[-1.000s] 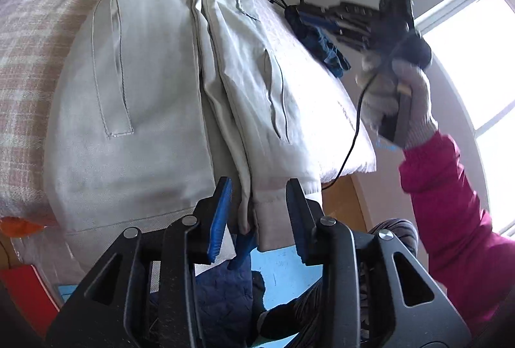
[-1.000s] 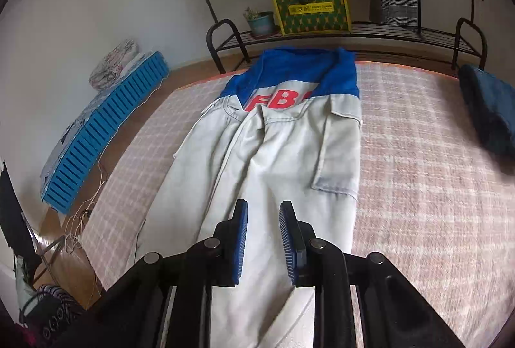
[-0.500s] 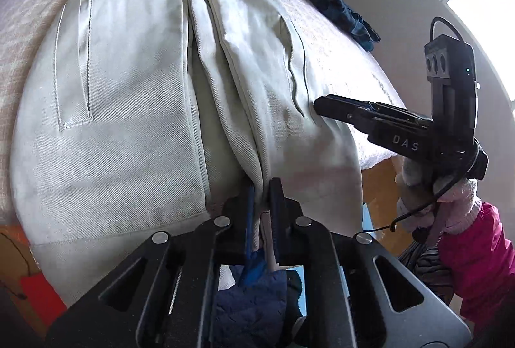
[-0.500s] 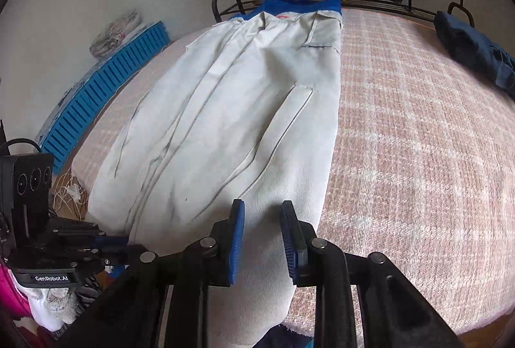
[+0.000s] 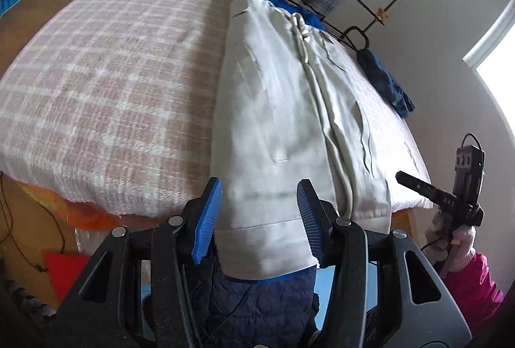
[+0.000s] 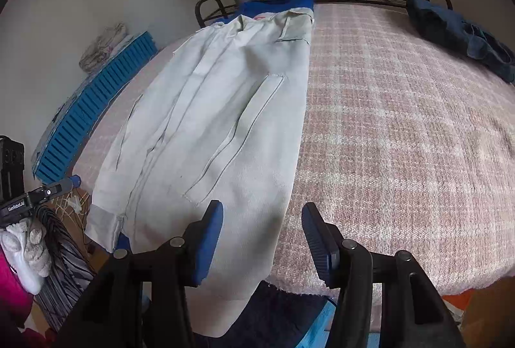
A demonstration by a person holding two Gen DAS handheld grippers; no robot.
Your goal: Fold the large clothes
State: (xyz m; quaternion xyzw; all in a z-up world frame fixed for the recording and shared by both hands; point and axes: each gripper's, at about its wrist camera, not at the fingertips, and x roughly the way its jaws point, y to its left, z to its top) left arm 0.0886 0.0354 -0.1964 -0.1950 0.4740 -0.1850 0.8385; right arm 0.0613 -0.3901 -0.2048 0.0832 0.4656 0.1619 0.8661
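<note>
On the pink checked bed (image 5: 106,84), a pale grey jacket (image 5: 273,129) is laid lengthwise, its blue collar end at the far edge and its hem hung over the near edge; the left claw (image 5: 259,219) is held above the hem, its jaws opening, nothing pinched; the right claw (image 6: 262,240) is poised over the jacket's right edge, likewise opening and empty; a dark blue garment (image 6: 460,32) is left at the far corner.

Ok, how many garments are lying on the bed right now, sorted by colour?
Light grey with blue trim: 1, the jacket spread lengthwise, its hem hanging over the near edge of the bed.
Dark blue: 1, the bundle crumpled at the far corner by the rail.
Total: 2.
</note>
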